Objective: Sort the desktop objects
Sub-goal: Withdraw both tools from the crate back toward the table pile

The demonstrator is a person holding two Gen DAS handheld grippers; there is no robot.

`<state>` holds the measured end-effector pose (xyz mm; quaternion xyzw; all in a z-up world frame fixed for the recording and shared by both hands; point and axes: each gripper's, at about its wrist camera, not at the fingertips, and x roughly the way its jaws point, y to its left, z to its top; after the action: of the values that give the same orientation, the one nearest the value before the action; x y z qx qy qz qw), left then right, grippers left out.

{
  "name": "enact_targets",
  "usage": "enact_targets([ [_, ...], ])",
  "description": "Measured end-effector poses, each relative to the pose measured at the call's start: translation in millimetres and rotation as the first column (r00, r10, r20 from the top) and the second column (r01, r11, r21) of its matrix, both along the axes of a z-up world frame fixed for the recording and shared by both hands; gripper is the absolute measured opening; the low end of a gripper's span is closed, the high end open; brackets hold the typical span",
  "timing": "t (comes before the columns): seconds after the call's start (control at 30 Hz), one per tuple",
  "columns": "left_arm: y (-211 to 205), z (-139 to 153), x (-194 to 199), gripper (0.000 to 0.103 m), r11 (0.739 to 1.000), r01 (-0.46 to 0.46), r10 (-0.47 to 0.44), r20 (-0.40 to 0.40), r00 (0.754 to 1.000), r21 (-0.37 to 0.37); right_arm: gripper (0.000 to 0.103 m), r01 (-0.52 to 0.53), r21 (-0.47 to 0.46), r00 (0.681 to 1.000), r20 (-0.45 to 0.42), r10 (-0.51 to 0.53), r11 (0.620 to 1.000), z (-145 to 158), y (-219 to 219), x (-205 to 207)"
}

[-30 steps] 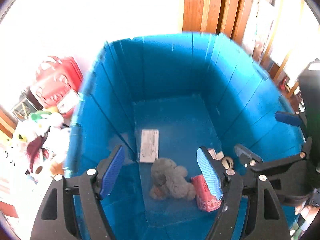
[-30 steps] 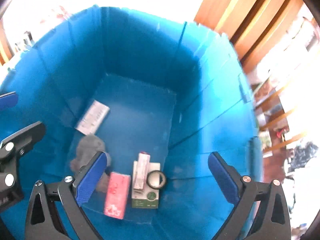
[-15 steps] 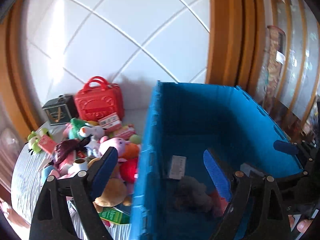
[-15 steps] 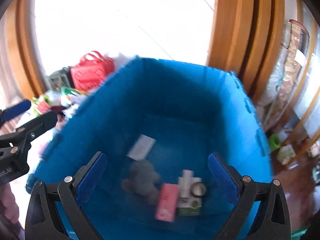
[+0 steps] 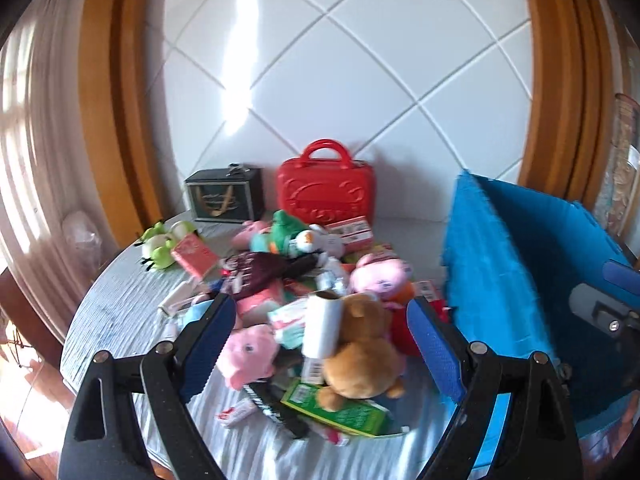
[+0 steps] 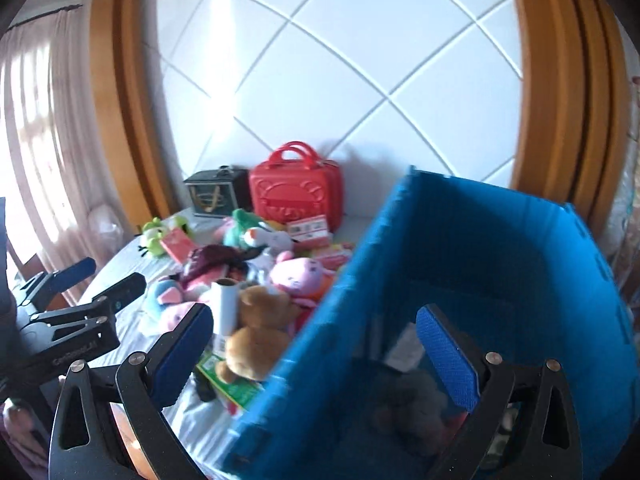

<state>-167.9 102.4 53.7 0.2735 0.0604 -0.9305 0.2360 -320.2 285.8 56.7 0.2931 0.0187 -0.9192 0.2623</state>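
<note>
- The heap of desktop objects [image 5: 312, 304] lies on the round grey table [image 5: 120, 312], to the left of the blue crate [image 5: 500, 264] as both wrist views show it; the crate stands at the table's right side.
- At the near edge of the heap a brown teddy bear [image 5: 360, 352] sits on a green box [image 5: 340, 408], with a white paper roll [image 5: 322, 328] leaning upright against its left side, long axis close to vertical.
- A pink plush pig [image 5: 248, 352] lies just left of the roll.
- The left gripper [image 5: 316, 344] is open and empty, its jaws standing wide, and the bear and roll lie straight ahead and below, framed between its blue pads [image 5: 208, 344].
- The right gripper [image 6: 320, 360] is also open and empty; it straddles the crate's near wall, one pad over the table, the other over the crate interior, where a grey plush [image 6: 408, 408] already lies.
- Judged from this, the left hand is the nearer to the heap and better lined up for the next pick; the roll's upright axis suits a grasp across its sides.
- Behind the heap, against the tiled wall, stand a red case [image 5: 326, 196] and a dark box [image 5: 224, 198].
</note>
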Motion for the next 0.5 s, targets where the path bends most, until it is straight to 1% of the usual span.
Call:
enact_targets([
  [0.07,-34,-9,13,0.088,1.000,-0.011,0.011,0.008,1.000,-0.003,0.103,-0.005,-0.004,1.000,-0.002,0.005,1.000,-3,-31,6],
  [0.17,-82,-28,27,0.088,0.999,0.036,-0.035,0.030,0.999,-0.007,0.103,0.020,0.006,1.000,0.009,-0.020,1.000,-14,-84,13],
  [0.23,-113,-46,35,0.088,0.998,0.057,-0.055,0.064,0.996,-0.029,0.103,0.037,0.005,0.998,0.044,-0.037,0.999,-31,-117,15],
  [0.3,-140,-67,34,0.088,0.997,0.074,-0.069,0.119,0.990,-0.037,0.103,0.053,0.019,0.994,0.091,-0.054,0.998,-50,-144,12],
  [0.4,-173,-108,25,0.088,0.992,0.125,-0.121,0.221,0.968,-0.008,0.103,0.093,0.077,0.976,0.190,-0.106,0.993,-94,-183,8],
  [0.47,-186,-138,20,0.088,0.987,0.159,-0.159,0.291,0.943,0.024,0.103,0.103,0.110,0.959,0.252,-0.128,0.989,-123,-193,7],
  [0.5,-189,-153,20,0.088,0.983,0.179,-0.183,0.321,0.929,0.043,0.103,0.111,0.132,0.945,0.294,-0.146,0.985,-142,-200,6],
])
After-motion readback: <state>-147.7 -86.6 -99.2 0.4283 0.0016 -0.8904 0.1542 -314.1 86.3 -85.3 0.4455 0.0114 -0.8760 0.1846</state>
